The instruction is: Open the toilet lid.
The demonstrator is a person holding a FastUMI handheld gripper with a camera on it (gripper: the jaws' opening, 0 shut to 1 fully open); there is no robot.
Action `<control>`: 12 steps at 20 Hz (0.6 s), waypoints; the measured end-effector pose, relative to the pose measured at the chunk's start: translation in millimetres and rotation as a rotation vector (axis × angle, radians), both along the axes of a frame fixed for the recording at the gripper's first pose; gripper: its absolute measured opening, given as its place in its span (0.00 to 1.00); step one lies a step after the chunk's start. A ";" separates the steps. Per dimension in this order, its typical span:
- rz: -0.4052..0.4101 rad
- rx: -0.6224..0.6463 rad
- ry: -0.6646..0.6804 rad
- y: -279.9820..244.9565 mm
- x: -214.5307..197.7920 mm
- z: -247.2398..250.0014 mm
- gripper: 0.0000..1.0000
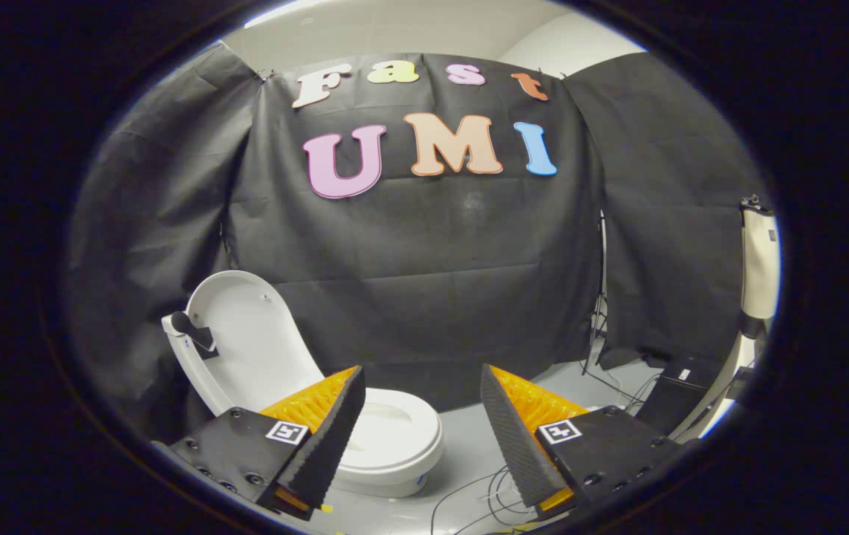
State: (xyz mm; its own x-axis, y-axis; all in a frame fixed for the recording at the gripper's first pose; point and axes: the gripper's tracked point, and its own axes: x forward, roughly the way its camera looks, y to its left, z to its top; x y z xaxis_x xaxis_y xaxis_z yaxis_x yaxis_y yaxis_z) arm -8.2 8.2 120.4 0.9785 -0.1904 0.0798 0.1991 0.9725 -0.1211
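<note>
White toilet point(387, 438) with lid point(246, 334) raised upright against the black cloth wall point(424, 260); bowl contents cannot be made out. Gripper point(423, 401) fingers spread apart, grasping nothing, toilet just beyond the left finger.

No readable text; the claw point(423, 431), spread empty, bears only square coded markers point(287, 432).

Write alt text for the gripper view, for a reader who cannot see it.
A white toilet stands beyond the gripper with its lid raised, leaning back toward the black cloth wall. The gripper's fingers are spread open and hold nothing. Loose cables trail over the grey floor ahead of them.
</note>
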 end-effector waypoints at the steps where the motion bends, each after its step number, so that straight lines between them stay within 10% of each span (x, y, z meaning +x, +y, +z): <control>1: 0.000 -0.001 0.007 -0.6 1.2 -3.1 0.97; 12: 0.022 -0.001 0.038 3.2 0.4 -11.5 0.97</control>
State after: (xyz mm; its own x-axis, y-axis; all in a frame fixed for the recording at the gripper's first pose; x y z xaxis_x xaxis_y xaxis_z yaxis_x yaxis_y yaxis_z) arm -7.9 11.4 108.8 0.9847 -0.1692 0.0423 0.1733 0.9763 -0.1293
